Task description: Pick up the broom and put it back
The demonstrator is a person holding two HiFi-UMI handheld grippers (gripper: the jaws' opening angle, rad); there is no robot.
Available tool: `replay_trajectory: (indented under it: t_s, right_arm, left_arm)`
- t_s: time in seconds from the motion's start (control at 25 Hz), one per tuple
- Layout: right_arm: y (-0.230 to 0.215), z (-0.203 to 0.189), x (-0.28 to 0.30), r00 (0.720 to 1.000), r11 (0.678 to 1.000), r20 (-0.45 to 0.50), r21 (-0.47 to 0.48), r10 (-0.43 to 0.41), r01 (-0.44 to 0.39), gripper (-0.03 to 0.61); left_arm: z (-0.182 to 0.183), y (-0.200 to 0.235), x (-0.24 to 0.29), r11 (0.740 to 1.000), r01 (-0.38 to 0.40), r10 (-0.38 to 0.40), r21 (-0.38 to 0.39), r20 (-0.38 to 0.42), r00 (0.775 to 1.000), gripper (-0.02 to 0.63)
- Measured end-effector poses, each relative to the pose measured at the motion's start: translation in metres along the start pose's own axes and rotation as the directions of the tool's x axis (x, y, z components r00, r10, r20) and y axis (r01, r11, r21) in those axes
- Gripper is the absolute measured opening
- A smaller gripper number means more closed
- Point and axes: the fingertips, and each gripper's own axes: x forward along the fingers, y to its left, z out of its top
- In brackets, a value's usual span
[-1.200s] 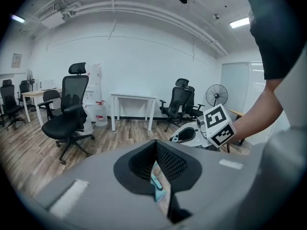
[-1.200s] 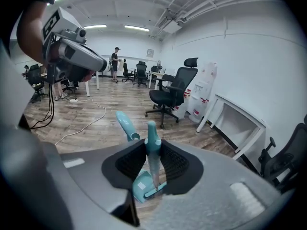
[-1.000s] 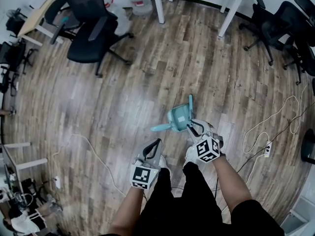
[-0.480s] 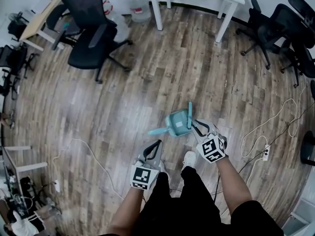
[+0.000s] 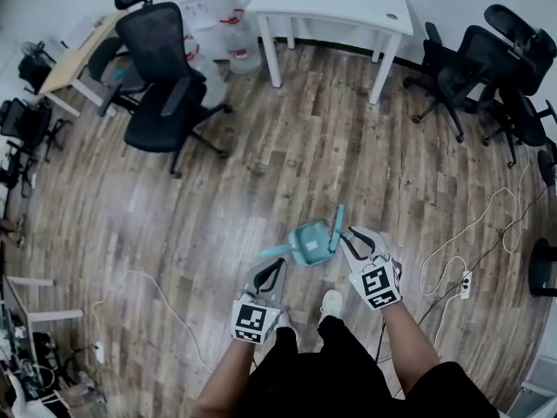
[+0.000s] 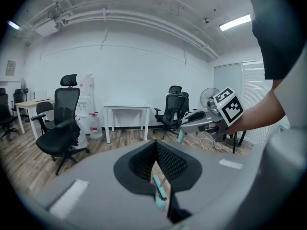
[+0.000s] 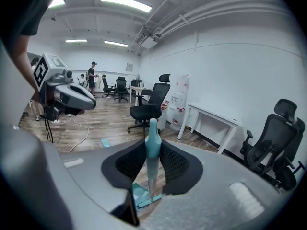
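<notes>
My right gripper [image 5: 341,233] is shut on the upright teal handle [image 7: 152,143] of a dustpan [image 5: 309,243], which hangs off the floor below the jaws. In the right gripper view the pan [image 7: 143,196] shows under the handle. A short teal broom [image 5: 276,252] sits just left of the pan, apparently on the wooden floor; its bristled head [image 6: 160,196] shows beneath my left gripper's jaws. My left gripper [image 5: 276,266] hovers near it with its tips together and nothing between them. The right gripper [image 6: 211,121] also shows in the left gripper view.
A black office chair [image 5: 161,81] stands at the back left, and a white table [image 5: 326,7] with water jugs [image 5: 239,42] at the back. More chairs [image 5: 470,68] are at the right. A power strip [image 5: 462,282] and cables lie on the floor at the right, a white cable [image 5: 144,268] at the left.
My right gripper has lifted with the dustpan handle in it, and the pan has come up off the floor. The left gripper rose slightly. The head view has tilted up toward the table.
</notes>
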Motion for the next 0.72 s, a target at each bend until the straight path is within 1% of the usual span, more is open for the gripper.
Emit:
replay_trajectory:
  t_s: [0.16,0.32,0.56,0.72]
  right_arm:
    - [-0.010,0.029,-0.021,0.996,0.998,0.075,0.037,-0.047,0.044,0.097]
    - [-0.023,0.060,-0.039,0.985,0.992,0.139,0.077,-0.106,0.096,0.097]
    - [-0.032,0.098,-0.065,0.962,0.986,0.222,0.091,-0.158,0.141,0.097]
    - [-0.039,0.123,-0.076,0.944,0.981,0.270,0.098,-0.189,0.168,0.097]
  left_arm:
    - [0.016,-0.001,-0.003,1.000,0.002,-0.003,0.015,0.033,0.999,0.020]
    - [0.029,-0.002,-0.005,1.000,0.015,-0.016,0.020,0.040,0.999,0.020]
    - [0.055,-0.004,-0.007,0.999,0.018,-0.023,0.046,0.117,0.993,0.020]
    - [0.082,0.002,-0.007,0.999,0.014,-0.023,0.050,0.178,0.984,0.020]
